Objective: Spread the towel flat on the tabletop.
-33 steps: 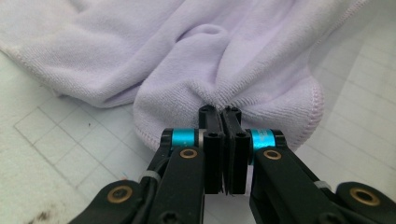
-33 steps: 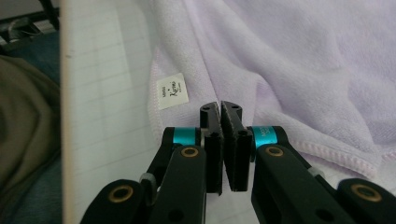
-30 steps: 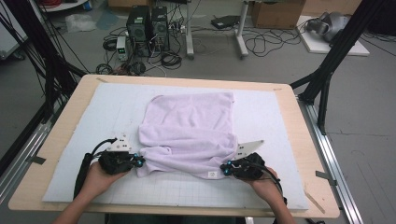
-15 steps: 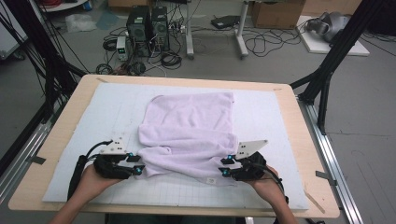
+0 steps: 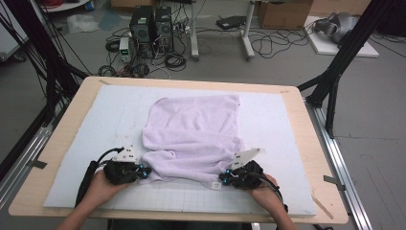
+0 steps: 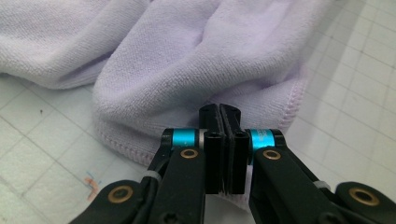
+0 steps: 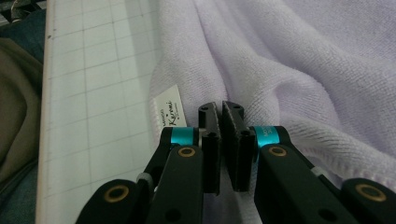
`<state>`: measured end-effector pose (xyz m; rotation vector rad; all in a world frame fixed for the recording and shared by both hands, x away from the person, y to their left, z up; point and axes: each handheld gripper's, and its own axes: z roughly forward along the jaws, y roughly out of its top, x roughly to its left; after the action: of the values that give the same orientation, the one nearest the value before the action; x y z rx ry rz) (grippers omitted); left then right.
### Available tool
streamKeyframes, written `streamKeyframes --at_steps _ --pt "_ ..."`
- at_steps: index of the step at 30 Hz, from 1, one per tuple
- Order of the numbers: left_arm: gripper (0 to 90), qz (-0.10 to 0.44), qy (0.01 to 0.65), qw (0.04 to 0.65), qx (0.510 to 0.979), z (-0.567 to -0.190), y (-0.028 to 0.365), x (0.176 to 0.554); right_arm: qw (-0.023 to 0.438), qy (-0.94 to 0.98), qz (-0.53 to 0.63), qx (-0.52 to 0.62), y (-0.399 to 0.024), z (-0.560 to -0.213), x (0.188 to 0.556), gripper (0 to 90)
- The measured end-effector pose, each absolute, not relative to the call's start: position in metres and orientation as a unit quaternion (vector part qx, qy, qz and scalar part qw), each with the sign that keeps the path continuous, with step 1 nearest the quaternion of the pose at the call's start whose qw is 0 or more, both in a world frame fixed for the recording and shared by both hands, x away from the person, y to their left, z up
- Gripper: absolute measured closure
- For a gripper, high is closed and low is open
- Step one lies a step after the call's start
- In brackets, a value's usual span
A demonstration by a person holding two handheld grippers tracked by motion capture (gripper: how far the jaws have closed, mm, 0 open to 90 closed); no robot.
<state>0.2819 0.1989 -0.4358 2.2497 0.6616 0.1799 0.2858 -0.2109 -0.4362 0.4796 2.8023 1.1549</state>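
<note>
A wooden table point(image 5: 306, 143) is carrying a pale gridded mat point(image 5: 95, 124) that is covering most of its top. A lilac towel point(image 5: 196, 134) is lying rumpled on the middle of the mat, its far part spreading flat and its near part bunching into folds toward the person.

Two hands are coming in from the near edge. The left hand point(image 5: 98, 189) is holding the left gripper point(image 5: 143, 172) at the towel's near left corner. In the left gripper view its jaws are pressing together with no gap between them, and the towel's point(image 6: 196, 60) stitched hem is running right under and around their tips, so they are pinching the cloth there. Bare mat point(image 6: 42, 154) is showing on either side of that corner.

The right hand point(image 5: 268, 191) is holding the right gripper point(image 5: 224, 179) at the towel's near right corner. In the right gripper view its jaws are nearly meeting, with only a thin slit between the pads, and towel point(image 7: 299, 70) folds are lying beneath and beyond them; whether cloth is sitting in that slit I cannot tell. A small white label point(image 7: 169, 113) sewn on the hem is lying just beside the jaw tips, on the mat point(image 7: 93, 70) side.
</note>
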Motion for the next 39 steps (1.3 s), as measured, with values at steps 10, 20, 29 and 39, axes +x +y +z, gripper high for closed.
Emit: streamKeyframes --at_steps 10,20,29,39 --pt "88.1 0.069 0.25 0.409 0.875 -0.415 0.217 0.247 0.032 0.905 0.396 0.15 -0.219 -0.422 0.254 86.2" --pt "59.2 0.085 0.242 0.422 0.87 -0.407 0.212 0.259 0.044 0.889 0.421 0.176 -0.227 -0.41 0.263 58.9" --pt "80.7 0.053 0.229 0.39 0.89 -0.439 0.189 0.272 0.028 0.906 0.387 0.172 -0.216 -0.442 0.275 73.0" --pt "86.8 0.045 0.216 0.399 0.89 -0.426 0.205 0.242 0.0 0.906 0.397 0.143 -0.215 -0.432 0.258 87.3"
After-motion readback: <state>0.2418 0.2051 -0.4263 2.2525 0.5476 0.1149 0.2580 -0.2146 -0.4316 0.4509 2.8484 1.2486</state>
